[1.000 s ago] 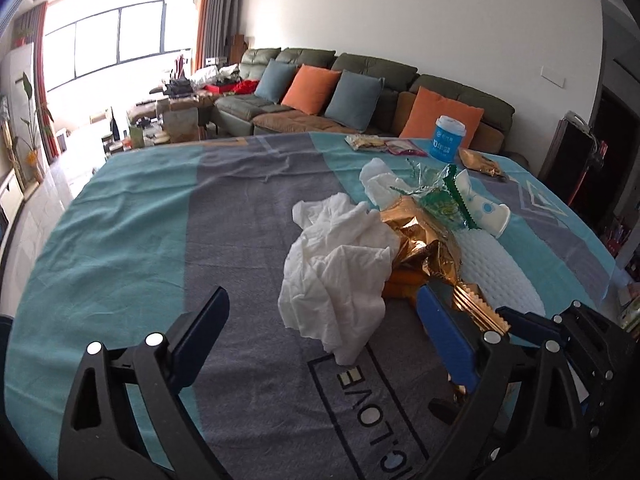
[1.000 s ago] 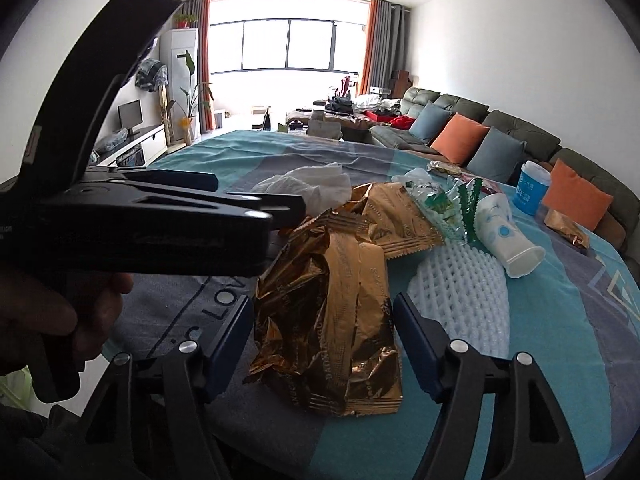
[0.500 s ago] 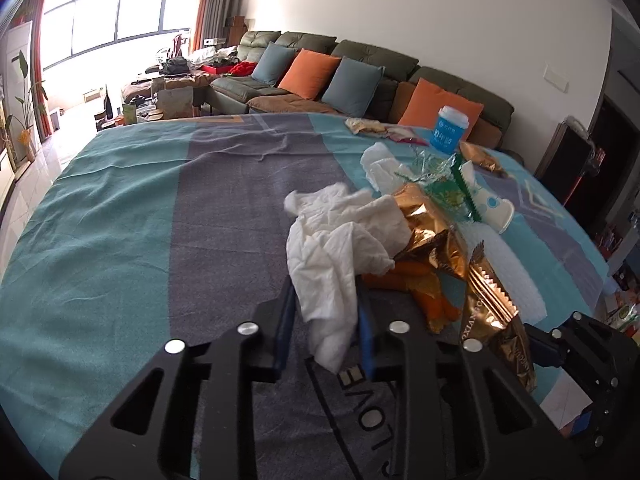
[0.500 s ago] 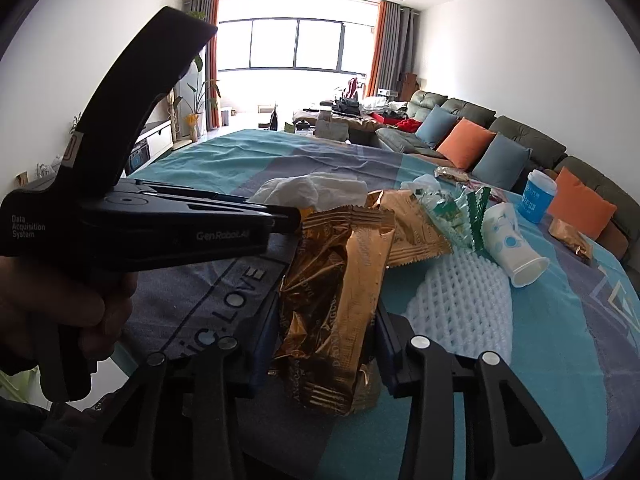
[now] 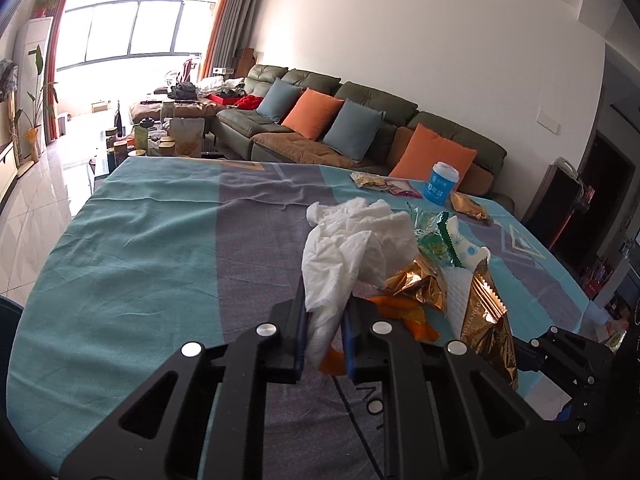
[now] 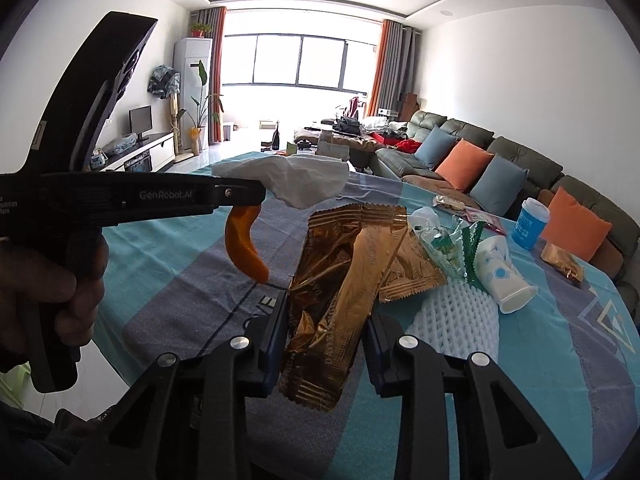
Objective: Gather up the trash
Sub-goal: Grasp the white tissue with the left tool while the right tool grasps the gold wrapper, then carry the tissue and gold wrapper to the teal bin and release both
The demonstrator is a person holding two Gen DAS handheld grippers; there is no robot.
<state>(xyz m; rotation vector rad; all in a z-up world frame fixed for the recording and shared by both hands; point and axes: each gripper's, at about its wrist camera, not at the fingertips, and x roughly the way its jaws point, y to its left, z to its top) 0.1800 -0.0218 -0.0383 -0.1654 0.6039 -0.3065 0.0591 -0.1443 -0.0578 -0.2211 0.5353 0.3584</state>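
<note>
My left gripper [image 5: 325, 320] is shut on a crumpled white tissue [image 5: 352, 248] and holds it above the table; an orange peel [image 6: 244, 248] hangs from it in the right wrist view. My right gripper [image 6: 326, 332] is shut on gold foil wrappers [image 6: 340, 292] and lifts them off the cloth. The tissue [image 6: 304, 180] also shows at the left gripper's tip [image 6: 244, 194]. More trash lies on the table: another gold wrapper [image 5: 420, 286], orange peel pieces [image 5: 404, 312], a green wrapper [image 6: 452, 248], a white foam net [image 6: 456, 320] and a tipped paper cup [image 6: 504, 276].
The table has a teal and grey cloth [image 5: 160, 248]. A blue and white tub [image 5: 440, 182] and small snack wrappers [image 5: 380, 182] sit at its far edge. A green sofa with orange and blue cushions [image 5: 344, 120] stands behind the table.
Both grippers went from open to shut. The left closed on the tissue and lifted it with the peel; the right closed on the gold wrappers and raised them.
</note>
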